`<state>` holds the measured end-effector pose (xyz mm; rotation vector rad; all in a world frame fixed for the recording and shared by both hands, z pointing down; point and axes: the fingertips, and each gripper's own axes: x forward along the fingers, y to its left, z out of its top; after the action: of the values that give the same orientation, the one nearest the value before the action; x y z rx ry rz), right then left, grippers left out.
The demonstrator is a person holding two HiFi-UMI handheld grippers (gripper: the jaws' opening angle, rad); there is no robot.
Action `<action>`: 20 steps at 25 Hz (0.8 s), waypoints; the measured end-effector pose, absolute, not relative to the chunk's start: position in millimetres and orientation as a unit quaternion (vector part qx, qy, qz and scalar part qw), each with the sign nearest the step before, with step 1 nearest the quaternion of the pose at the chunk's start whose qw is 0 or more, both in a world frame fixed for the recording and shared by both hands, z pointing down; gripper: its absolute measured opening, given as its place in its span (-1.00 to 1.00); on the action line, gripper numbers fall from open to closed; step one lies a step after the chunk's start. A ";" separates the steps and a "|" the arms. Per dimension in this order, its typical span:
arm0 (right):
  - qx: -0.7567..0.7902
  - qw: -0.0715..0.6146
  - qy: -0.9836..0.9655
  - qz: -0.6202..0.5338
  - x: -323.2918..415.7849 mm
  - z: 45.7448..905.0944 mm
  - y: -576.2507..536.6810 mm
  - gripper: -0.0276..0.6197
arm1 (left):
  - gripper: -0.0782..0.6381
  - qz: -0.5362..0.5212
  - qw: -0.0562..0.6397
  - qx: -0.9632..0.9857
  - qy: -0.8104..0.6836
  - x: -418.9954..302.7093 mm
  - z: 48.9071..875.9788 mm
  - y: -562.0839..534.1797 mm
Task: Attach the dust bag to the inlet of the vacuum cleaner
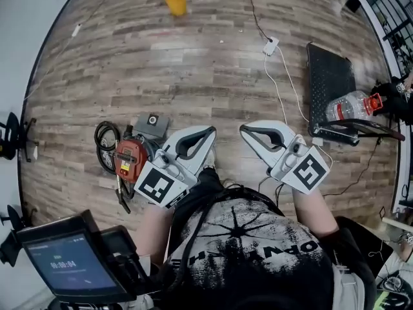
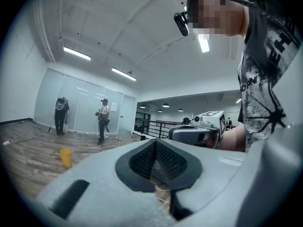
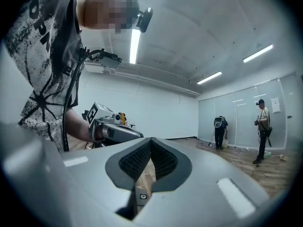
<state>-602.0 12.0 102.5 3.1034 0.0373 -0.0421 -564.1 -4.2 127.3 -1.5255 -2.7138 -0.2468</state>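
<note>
The vacuum cleaner, a small red body with a coiled black hose, lies on the wooden floor at the left in the head view. Against its far side lies a flat grey bag with a round hole, apparently the dust bag. My left gripper is just right of the vacuum, shut and holding nothing. My right gripper is beside it, also shut and empty. Both point level and forward. In the left gripper view its jaws meet, with the right gripper beyond. The right gripper view shows closed jaws and the left gripper.
A yellow cup stands far ahead on the floor. A white power block trails a cable toward me. At the right are a black mat and a clear water bottle. Two people stand by a distant glass wall.
</note>
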 end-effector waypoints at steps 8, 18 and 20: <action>0.999 0.027 0.023 -0.004 -535.2 93.9 68.7 -0.90 | -0.78 -0.056 -0.002 -0.468 -0.882 -501.6 111.4 58.9; 0.999 0.034 0.012 0.030 -466.0 111.9 98.2 -0.90 | -0.78 -0.044 0.005 -0.467 -0.883 -428.2 114.2 92.5; 0.999 0.037 0.007 0.025 -454.7 110.5 103.8 -0.90 | -0.78 -0.050 0.004 -0.470 -0.881 -417.9 116.9 97.9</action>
<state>-454.7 103.8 110.5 3.0661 0.0209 0.0769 -417.9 97.9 116.9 -1.4713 -2.7618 -0.1568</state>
